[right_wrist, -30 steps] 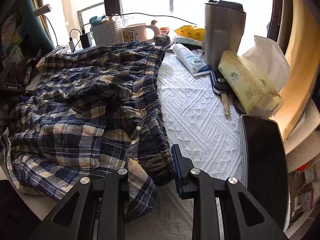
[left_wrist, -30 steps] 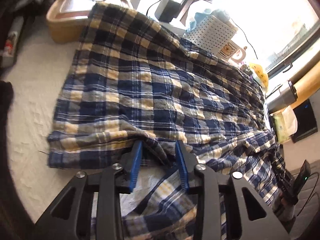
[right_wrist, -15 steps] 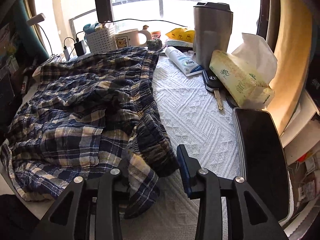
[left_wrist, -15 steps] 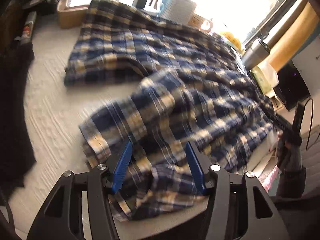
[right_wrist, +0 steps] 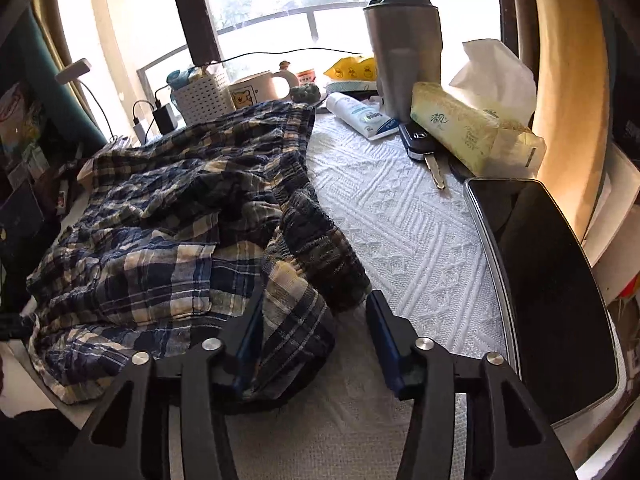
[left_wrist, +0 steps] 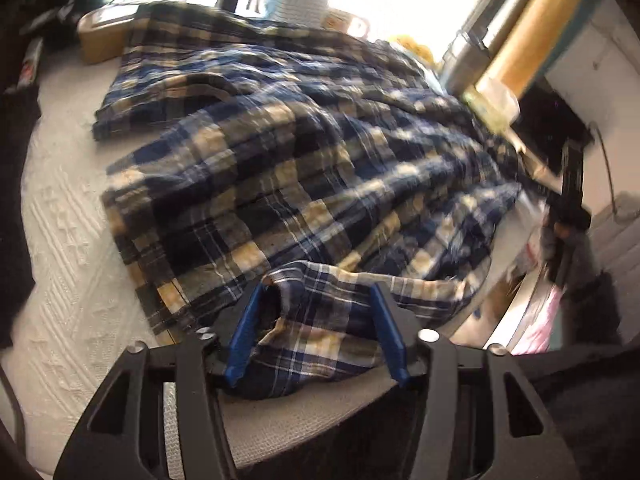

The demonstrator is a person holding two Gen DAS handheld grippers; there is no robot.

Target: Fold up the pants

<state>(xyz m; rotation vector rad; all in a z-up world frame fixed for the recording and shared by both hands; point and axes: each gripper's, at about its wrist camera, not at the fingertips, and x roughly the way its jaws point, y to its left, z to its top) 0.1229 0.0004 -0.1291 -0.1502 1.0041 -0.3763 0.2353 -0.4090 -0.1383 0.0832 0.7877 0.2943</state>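
Both the left gripper (left_wrist: 316,328) and right gripper (right_wrist: 314,334) have just been closing, jaws partly apart around bunched plaid pants (right_wrist: 168,216) beside the tissue pack (right_wrist: 472,136); pad contact is unclear.

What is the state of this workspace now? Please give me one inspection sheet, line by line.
Surface: white textured cloth, bare on the right of the right wrist view.
Job's things: plaid pants, spread out, rumpled, not yet folded flat.
Clutter: steel tumbler, tissue pack, car key, tube, mug, white basket, dark tablet.
Grippers: left gripper just closing, fabric between its jaws, pressure unclear; right gripper just closing, fabric at one jaw only.
Cables: charger plugs with leads behind the pants.
Surroundings: bright window.
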